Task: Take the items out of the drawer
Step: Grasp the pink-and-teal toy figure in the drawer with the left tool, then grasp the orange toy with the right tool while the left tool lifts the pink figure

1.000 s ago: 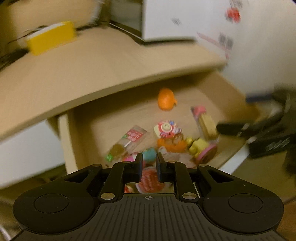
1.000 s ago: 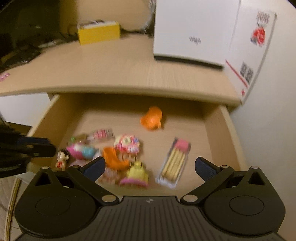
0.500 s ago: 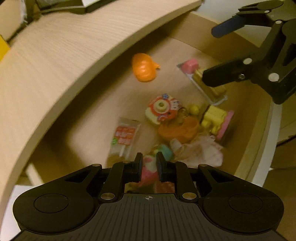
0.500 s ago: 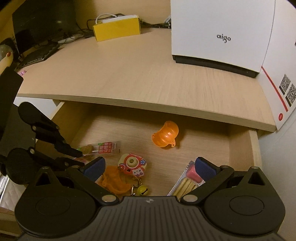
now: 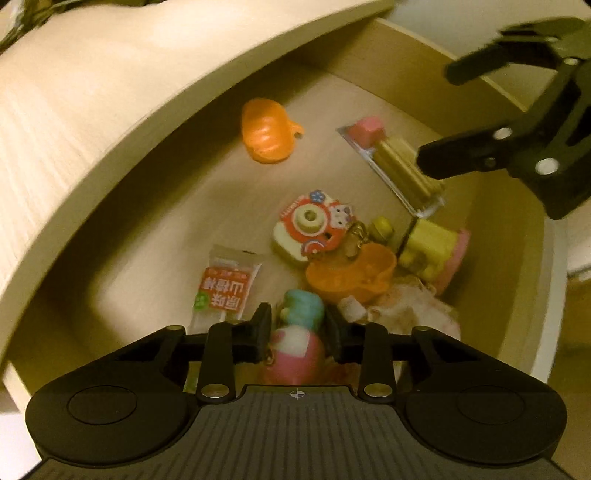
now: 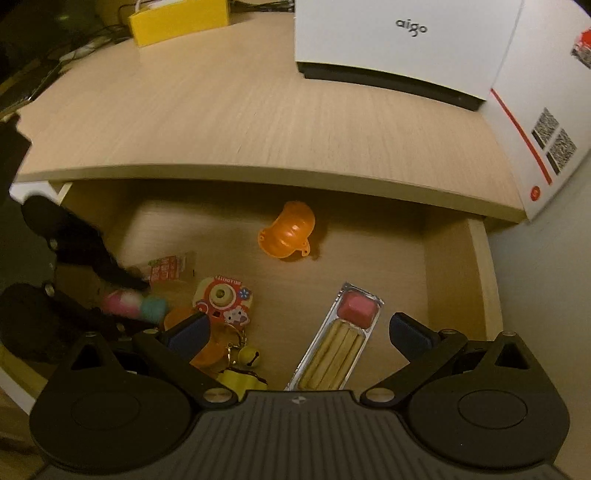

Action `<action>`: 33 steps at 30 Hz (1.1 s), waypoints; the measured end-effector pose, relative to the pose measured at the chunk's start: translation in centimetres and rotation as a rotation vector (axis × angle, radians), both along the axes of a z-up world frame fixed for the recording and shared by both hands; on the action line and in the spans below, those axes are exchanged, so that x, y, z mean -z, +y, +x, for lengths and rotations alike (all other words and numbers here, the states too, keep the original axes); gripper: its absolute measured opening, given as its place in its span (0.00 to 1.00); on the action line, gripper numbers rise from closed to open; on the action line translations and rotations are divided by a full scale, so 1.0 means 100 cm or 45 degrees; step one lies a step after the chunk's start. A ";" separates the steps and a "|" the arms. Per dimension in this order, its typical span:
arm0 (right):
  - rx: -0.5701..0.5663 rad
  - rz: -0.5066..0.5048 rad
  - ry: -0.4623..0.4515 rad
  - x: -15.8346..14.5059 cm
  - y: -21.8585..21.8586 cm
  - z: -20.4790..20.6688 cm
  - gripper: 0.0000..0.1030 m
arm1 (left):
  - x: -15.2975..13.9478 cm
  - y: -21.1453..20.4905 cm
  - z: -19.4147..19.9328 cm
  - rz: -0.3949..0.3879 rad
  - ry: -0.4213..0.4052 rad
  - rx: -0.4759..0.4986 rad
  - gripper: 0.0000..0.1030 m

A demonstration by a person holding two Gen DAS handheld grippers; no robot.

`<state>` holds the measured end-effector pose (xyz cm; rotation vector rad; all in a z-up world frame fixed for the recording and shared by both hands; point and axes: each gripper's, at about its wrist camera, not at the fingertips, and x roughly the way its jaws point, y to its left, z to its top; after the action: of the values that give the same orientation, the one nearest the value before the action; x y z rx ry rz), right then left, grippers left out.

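The pale wood-grain desk (image 6: 236,110) spans the upper part of both views, carrying a white box printed "aigo" (image 6: 399,40) at the back right and a yellow rectangular box (image 6: 177,18) at the back left. Under the desk's front edge the light wooden drawer (image 6: 480,280) stands pulled out, its floor scattered with small items.

The right tool (image 6: 299,328), black with blue-padded fingers, hangs over the drawer's front right part with its jaws spread wide and nothing between them; a clear plastic pack of biscuit sticks with a pink block at one end (image 6: 340,347) lies on the drawer floor just below that gap. The left tool (image 5: 297,332), black throughout, points steeply down into the drawer's left front corner. Its jaws are opening, and a pink-and-teal soft plush toy (image 5: 299,332) sits between the fingers; whether the pads touch it cannot be told.

An orange ribbed plastic cap shape (image 6: 288,232) lies alone towards the back of the drawer, well apart from the rest. Near the middle is a red-and-white toy camera keychain (image 6: 225,299) with a small yellow bell (image 6: 249,356), beside an orange plastic cup (image 5: 351,273) and a yellow-and-pink block toy (image 5: 432,254). A clear snack sachet with a red label (image 5: 225,291) lies flat just left of the plush toy.
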<state>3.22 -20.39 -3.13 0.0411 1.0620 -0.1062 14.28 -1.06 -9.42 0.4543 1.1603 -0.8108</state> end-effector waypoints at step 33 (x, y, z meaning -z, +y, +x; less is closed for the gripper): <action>-0.004 0.011 -0.070 0.072 0.000 0.103 0.87 | -0.044 0.038 -0.008 -0.235 0.016 -0.764 0.29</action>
<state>13.53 -20.36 -10.37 0.0502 1.0080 -0.0970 13.46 2.77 -4.98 -0.0600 1.1358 -0.3892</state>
